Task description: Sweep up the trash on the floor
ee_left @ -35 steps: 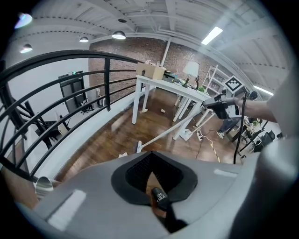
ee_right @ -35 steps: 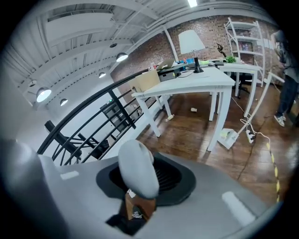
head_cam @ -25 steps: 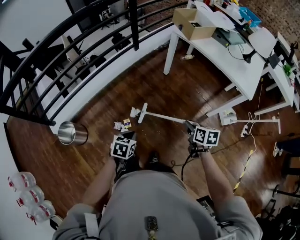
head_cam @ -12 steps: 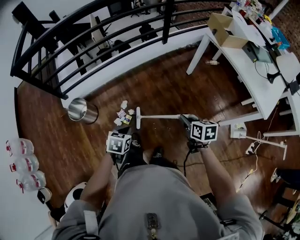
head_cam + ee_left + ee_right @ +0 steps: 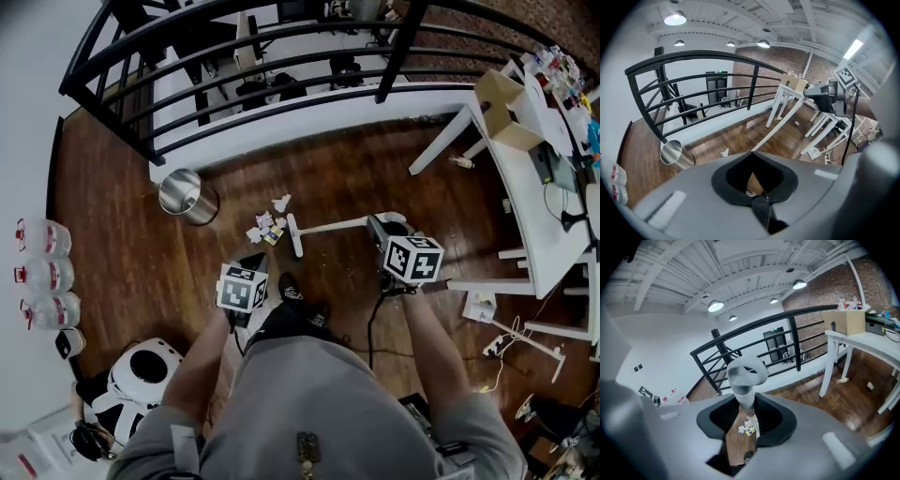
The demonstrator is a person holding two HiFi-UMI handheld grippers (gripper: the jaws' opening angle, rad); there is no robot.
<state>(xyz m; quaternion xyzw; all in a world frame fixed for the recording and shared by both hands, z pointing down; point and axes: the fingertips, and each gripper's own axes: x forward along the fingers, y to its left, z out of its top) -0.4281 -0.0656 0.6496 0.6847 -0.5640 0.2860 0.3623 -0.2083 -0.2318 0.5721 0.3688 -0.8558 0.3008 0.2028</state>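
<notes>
Scraps of trash [image 5: 267, 225] lie bunched on the wooden floor [image 5: 356, 178], just beside the head of the white broom [image 5: 328, 226] and near the steel bin [image 5: 186, 195]. Your right gripper [image 5: 382, 228] is clamped on the broom's handle, whose capped end juts past its jaws. Your left gripper [image 5: 752, 187], held near your shoe [image 5: 291, 291], pinches a dark handle [image 5: 764, 213]; what it belongs to cannot be made out.

Glossy dark wood floor [image 5: 122, 272], shiny metal bin [image 5: 187, 195], crumpled paper trash [image 5: 267, 228].
</notes>
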